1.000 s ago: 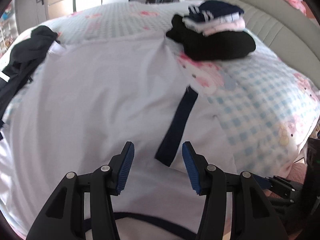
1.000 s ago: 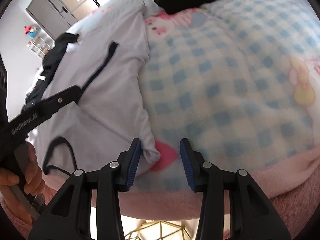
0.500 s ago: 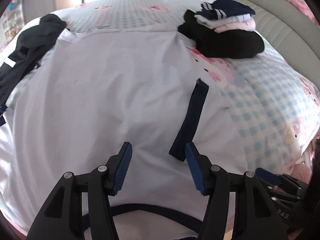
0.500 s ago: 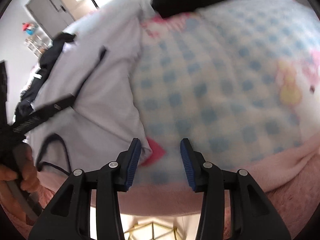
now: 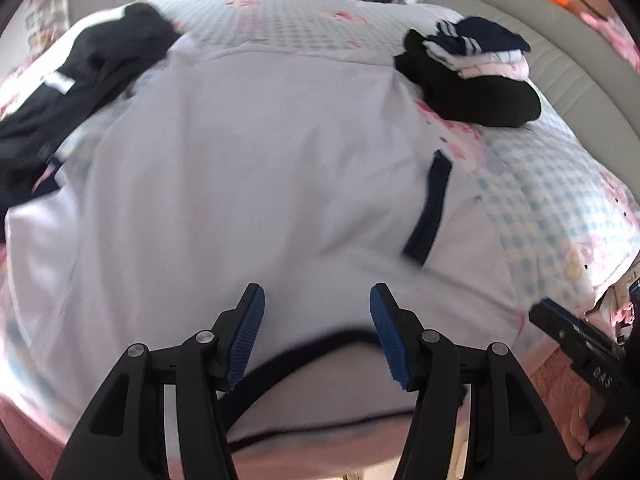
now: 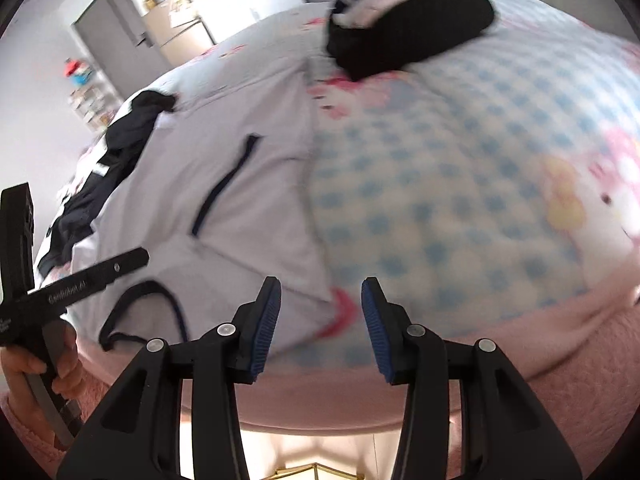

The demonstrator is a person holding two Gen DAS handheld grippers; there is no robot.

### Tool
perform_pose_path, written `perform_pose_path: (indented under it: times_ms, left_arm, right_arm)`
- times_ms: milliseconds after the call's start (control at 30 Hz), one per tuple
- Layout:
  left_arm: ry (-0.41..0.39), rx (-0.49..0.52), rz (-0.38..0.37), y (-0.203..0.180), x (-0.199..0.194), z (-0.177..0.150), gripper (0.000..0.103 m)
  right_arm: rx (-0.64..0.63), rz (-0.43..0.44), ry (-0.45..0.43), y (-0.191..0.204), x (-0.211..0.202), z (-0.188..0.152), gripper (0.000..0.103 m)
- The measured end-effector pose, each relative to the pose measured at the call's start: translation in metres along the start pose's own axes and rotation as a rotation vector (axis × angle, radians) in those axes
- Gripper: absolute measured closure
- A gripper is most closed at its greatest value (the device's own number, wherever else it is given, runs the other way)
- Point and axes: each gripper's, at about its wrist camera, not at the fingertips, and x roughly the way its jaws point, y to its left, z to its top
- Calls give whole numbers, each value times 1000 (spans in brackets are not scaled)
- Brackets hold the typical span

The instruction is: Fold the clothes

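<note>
The left gripper (image 5: 316,336) hangs over the near part of a white garment (image 5: 248,184) with its jaws spread wide — they have just been opening, and nothing is pinched between the blue pads; the dark neckline trim (image 5: 320,344) lies below the gap. The right gripper (image 6: 320,320) is parted about halfway and grips nothing, poised above the garment's near right corner, where the white cloth meets the blue-checked blanket (image 6: 460,184).

The garment lies spread flat across the bed, a dark navy band (image 5: 430,208) on its right side. Only the left wrist view shows the grey padded headboard (image 5: 560,64) and the top of the folded stack (image 5: 472,68) — dark, striped and pale pieces. Only the right wrist view shows the grey door (image 6: 116,36), the pink blanket edge (image 6: 560,360), and the hand (image 6: 44,364) holding the left tool.

White lettering on that tool's arm is too blurred to read. A dark heap of clothes (image 5: 80,80) lies at the far left.
</note>
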Motion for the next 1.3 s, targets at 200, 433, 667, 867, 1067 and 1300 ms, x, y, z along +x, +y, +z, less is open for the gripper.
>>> perform_pose_path:
  times_ms: [200, 433, 667, 867, 1067, 1300]
  left_arm:
    - [-26, -108, 13, 49, -16, -23, 47]
    - [-42, -176, 0, 80, -24, -33, 47]
    - [29, -108, 48, 75, -13, -47, 47]
    - [27, -76, 8, 74, -22, -58, 47]
    - [-75, -224, -46, 107, -48, -55, 47]
    - [-91, -288, -5, 140, -55, -54, 47]
  right_arm:
    - [-170, 55, 47, 71, 34, 7, 60]
    - [-300, 97, 101, 137, 64, 14, 60]
    - [-307, 1, 157, 146, 91, 0, 60]
    - [-359, -50, 138, 139, 70, -30, 59]
    - [-389, 1, 28, 160, 31, -8, 59]
    - [-456, 85, 63, 212, 69, 12, 53]
